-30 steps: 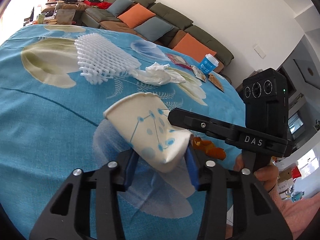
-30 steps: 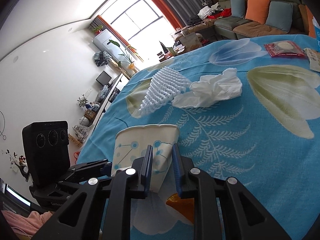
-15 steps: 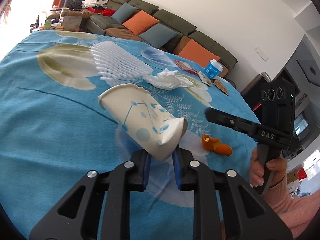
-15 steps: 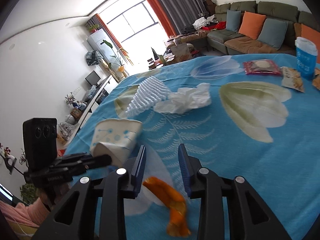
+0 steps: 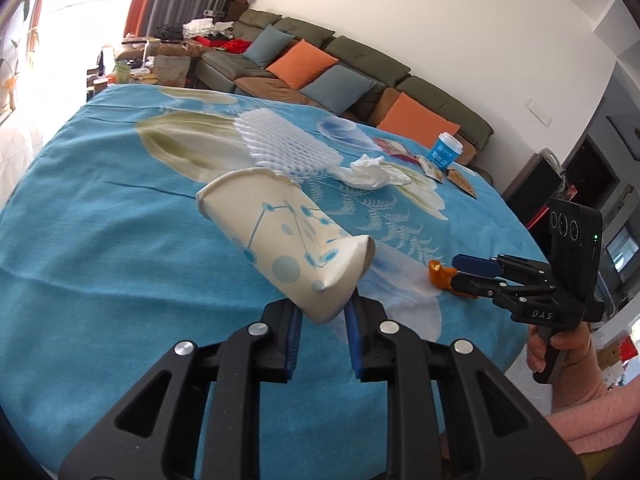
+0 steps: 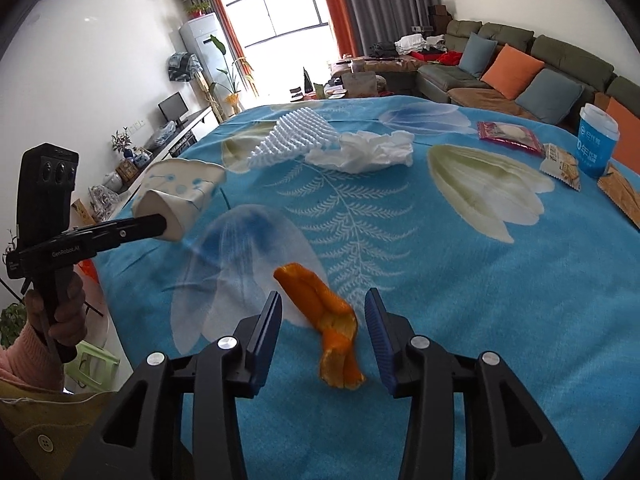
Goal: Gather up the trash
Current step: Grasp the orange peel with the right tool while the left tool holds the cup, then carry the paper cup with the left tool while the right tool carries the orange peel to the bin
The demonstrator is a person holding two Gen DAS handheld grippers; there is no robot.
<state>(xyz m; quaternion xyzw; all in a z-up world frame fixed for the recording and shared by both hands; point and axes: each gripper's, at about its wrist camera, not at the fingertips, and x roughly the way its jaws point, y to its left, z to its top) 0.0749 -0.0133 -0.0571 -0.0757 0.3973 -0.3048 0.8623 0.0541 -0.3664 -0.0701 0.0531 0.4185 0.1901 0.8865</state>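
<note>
Crushed paper cup (image 5: 288, 240) clamped by its base in left gripper (image 5: 320, 322), inside unseen, lifted off blue tablecloth (image 5: 100, 260), right gripper (image 6: 324, 320) released cup earlier, jaws opening around orange peel (image 6: 324, 320) on cloth, untouched

The cup (image 5: 280, 236) was cream with blue dots and lines. The peel (image 6: 328, 316) was orange, the tissue (image 6: 362, 152) and foam net (image 6: 294, 136) white. The cloth (image 6: 440, 280) was turquoise with pale leaves.

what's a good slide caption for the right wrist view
Right gripper opening astride orange peel on blue floral cloth; left gripper holds crushed paper cup.
</note>
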